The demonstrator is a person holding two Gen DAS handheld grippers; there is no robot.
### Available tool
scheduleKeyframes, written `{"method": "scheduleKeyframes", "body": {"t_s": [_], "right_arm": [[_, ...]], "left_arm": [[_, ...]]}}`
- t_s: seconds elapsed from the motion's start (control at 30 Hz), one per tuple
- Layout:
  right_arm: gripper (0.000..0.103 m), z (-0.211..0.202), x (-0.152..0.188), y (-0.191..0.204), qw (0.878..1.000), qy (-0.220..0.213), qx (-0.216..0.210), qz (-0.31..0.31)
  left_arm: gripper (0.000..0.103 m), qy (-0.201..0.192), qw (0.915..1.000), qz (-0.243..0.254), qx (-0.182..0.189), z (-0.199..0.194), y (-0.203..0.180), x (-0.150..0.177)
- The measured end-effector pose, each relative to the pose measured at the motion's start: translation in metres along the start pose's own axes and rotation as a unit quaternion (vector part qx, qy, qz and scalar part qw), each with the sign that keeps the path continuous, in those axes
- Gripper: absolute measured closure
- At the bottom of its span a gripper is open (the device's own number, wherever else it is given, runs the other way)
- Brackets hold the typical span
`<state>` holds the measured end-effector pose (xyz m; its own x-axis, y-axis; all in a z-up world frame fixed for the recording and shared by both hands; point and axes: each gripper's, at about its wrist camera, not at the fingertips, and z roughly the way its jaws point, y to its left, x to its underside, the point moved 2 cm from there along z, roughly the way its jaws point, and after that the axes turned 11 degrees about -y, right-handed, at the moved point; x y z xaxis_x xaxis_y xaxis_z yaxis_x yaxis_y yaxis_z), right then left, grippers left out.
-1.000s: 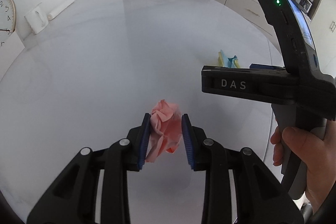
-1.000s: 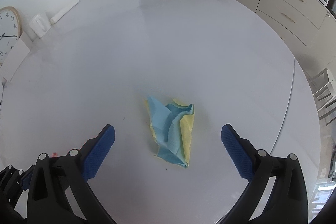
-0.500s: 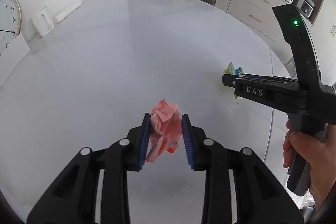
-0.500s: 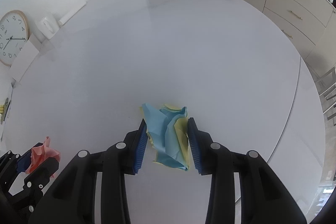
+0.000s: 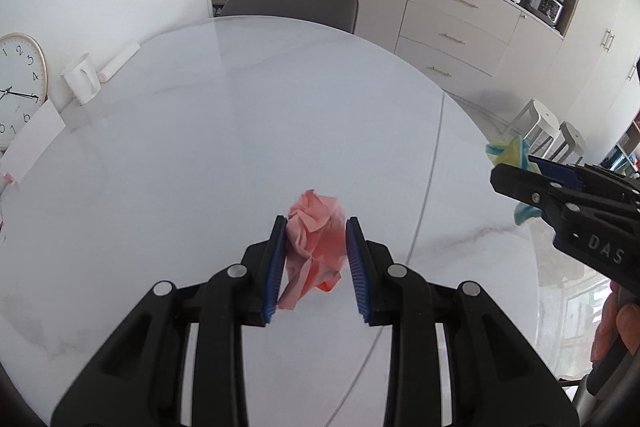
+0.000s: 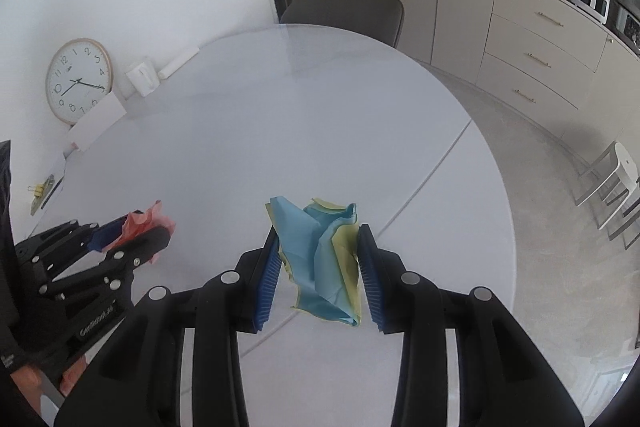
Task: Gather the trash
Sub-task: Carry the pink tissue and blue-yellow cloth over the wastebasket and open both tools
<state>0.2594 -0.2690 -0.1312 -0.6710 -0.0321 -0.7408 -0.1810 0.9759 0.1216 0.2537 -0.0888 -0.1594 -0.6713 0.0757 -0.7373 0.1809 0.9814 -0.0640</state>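
A crumpled pink paper (image 5: 316,247) hangs above the white round table (image 5: 200,155), pinched between the blue pads of my left gripper (image 5: 316,239), which is shut on it. In the right wrist view a crumpled blue and yellow paper (image 6: 324,259) is lifted off the table, with my right gripper (image 6: 320,247) shut on it. My left gripper with the pink paper (image 6: 144,223) shows at the left of that view. My right gripper (image 5: 516,163) with the blue and yellow paper (image 5: 508,151) shows at the right edge of the left wrist view.
A white mug (image 5: 82,83), a white roll (image 5: 120,61), a wall clock (image 6: 78,81) and a white card (image 6: 96,123) stand at the table's far left. A grey chair (image 6: 344,13) is behind the table. Drawers (image 6: 540,55) and white stools (image 6: 616,175) are on the right.
My right gripper closed on the blue and yellow paper and lifted it off the table. My left gripper rose with the pink paper still in it. Both views now look from higher up.
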Motion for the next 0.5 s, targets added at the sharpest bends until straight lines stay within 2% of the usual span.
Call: {"method": "scheduleKeyframes", "body": {"t_s": [0.33, 0.5], "right_arm": [[0.064, -0.164, 0.075, -0.029, 1.000, -0.011, -0.003, -0.021], [0.064, -0.227, 0.130, -0.058, 1.000, -0.006, 0.006, -0.019]], "left_arm": [[0.073, -0.015, 0.9981, 0.043, 0.042, -0.109, -0.107, 0.040], [0.073, 0.018, 0.9935, 0.044, 0.104, -0.149, -0.174, 0.086]]}}
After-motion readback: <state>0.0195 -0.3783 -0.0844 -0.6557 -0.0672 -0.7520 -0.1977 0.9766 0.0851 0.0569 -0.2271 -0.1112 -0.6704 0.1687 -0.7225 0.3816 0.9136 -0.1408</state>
